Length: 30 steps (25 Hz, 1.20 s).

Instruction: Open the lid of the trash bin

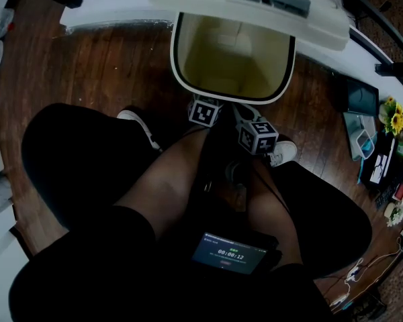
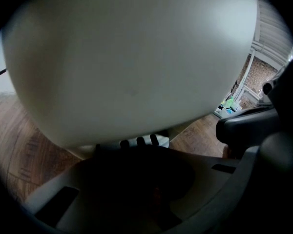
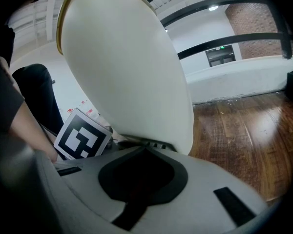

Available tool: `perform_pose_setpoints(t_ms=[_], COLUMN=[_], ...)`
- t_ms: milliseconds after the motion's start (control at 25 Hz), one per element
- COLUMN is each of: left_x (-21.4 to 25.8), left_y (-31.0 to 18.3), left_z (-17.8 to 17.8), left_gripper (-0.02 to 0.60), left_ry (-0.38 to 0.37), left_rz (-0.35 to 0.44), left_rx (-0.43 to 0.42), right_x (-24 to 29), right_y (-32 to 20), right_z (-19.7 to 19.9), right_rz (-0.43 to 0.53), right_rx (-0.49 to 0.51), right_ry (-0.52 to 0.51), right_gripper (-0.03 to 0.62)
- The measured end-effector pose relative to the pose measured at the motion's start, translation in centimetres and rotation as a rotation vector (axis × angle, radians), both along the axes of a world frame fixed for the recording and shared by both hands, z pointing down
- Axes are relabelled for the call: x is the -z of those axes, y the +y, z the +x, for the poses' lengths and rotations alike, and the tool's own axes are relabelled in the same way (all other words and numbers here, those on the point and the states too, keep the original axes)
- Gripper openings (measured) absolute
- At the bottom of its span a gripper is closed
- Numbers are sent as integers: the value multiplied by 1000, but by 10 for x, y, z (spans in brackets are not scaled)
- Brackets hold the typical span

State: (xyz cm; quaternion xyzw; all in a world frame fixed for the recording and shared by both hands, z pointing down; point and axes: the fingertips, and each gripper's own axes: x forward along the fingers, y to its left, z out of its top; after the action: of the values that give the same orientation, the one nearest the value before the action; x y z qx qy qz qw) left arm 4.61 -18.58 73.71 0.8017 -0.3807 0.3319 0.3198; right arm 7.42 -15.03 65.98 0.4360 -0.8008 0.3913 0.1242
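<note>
The left gripper (image 2: 136, 142) is seen with its jaws brought together, and nothing is made out between them. Its dark ribbed tips are held close against the lower front wall of the trash bin (image 1: 176, 59), whose pale body fills most of the left gripper view. The right gripper (image 3: 152, 144) is likewise held with its jaws closed and empty. Its tips are set low at the same front wall, just to the right of the left gripper, whose marker cube (image 3: 82, 136) is shown beside it. In the head view both grippers are placed side by side just in front of the bin, below its front rim.

The bin is found open. Its lid (image 1: 255, 5) is raised and stands behind the opening, and the cream interior is exposed. In front of the bin the person's legs (image 1: 168, 193) are seen either side of the grippers. A white shoe (image 1: 136, 121) is planted to the bin's front left and a second shoe (image 1: 283, 151) to its front right. A small screen (image 1: 228, 253) showing a timer is seen further in front of the bin, beyond the grippers. The bin is stood on a dark wooden floor (image 1: 107, 66). Yellow flowers (image 1: 392, 117) are seen well to the bin's right.
</note>
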Motion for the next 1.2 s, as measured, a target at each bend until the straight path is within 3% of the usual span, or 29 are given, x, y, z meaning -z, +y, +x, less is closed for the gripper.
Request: perform_pose_setpoints(t_ms=[320,880,1200], left_x=[-7,-9,-9], left_y=[-1,-1,-1], left_z=[0,1,3], left_gripper=[31,31,32], left_ry=[-10,-21,-24], left_rz=[-7,-2,-1], left_rx=[21,24,22], right_x=[-1,-4,-4], right_y=[-2,-2,-1], right_z=[5,7,12], right_rz=[7,-11,-3], right_rx=[4,-29,-8], right_ry=[27,-20,22], right_gripper=[18,18,18])
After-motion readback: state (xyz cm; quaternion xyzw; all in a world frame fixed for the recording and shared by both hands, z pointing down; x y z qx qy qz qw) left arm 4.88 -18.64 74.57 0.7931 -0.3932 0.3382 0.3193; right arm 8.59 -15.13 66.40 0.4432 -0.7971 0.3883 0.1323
